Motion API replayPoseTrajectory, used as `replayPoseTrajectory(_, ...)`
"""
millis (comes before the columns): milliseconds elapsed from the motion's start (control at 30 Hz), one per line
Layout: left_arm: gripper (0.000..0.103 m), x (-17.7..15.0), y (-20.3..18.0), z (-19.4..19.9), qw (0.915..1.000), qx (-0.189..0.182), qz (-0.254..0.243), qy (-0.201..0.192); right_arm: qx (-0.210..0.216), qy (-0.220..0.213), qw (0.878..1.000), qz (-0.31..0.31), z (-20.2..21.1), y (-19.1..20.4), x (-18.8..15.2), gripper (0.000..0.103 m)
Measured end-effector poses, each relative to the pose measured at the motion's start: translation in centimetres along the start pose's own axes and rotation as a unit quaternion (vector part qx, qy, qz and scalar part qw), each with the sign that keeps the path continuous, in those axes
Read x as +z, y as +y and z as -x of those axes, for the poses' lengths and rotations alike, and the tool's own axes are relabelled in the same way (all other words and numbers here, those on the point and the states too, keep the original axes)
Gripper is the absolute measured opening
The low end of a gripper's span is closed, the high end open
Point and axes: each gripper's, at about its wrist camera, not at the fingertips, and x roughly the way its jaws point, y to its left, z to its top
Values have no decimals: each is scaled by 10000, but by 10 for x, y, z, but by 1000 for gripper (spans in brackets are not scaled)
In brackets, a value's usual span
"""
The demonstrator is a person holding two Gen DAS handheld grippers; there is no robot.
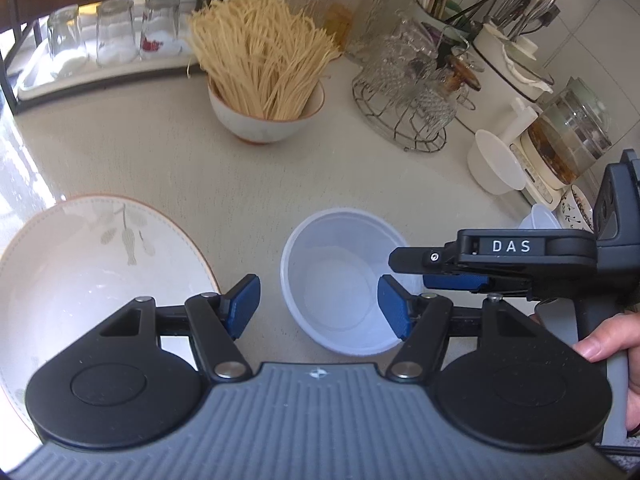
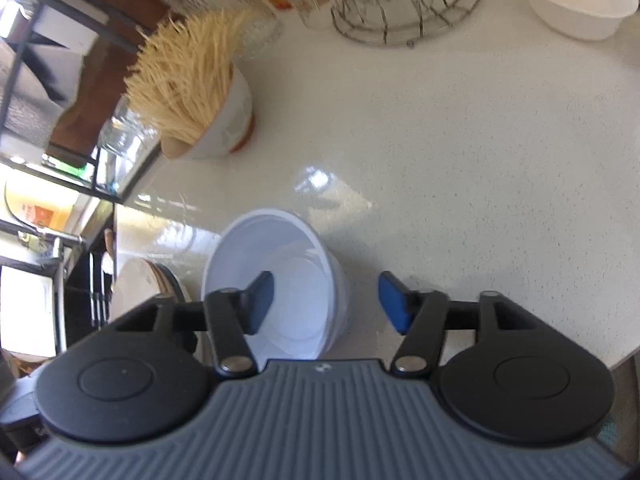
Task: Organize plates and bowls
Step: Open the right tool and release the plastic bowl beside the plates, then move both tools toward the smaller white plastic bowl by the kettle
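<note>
The wide white ceramic plate with leaf print is cut off at nine o'clock and partly hidden by the gripper body. The white plastic basin runs off at one o'clock.

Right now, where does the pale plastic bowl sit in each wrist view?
Left wrist: pale plastic bowl lower centre, just right of the big plate.
Right wrist: bowl lower centre-left, one finger of the open right claw inside it.
Shared landmark: cup of yellow sticks.

White bowl — leaf-print plate, blue claw pads.
</note>
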Motion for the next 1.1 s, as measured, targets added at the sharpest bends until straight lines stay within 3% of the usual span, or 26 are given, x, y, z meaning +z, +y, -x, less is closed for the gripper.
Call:
replayPoseTrajectory(433,70,12,-11,37,9992,118,-277,-254,-237,-1321,9881,754,68,36,-9,62)
replayPoseTrajectory(833,70,19,-44,78,9924,49,-934,-795,-706,-2204,9638,1323,128,64,-37,62)
replayPoseTrajectory(1100,70,20,-67,84,9875,-188,-1287,-885,-898,-2513,9558,1231,154,63,-48,62)
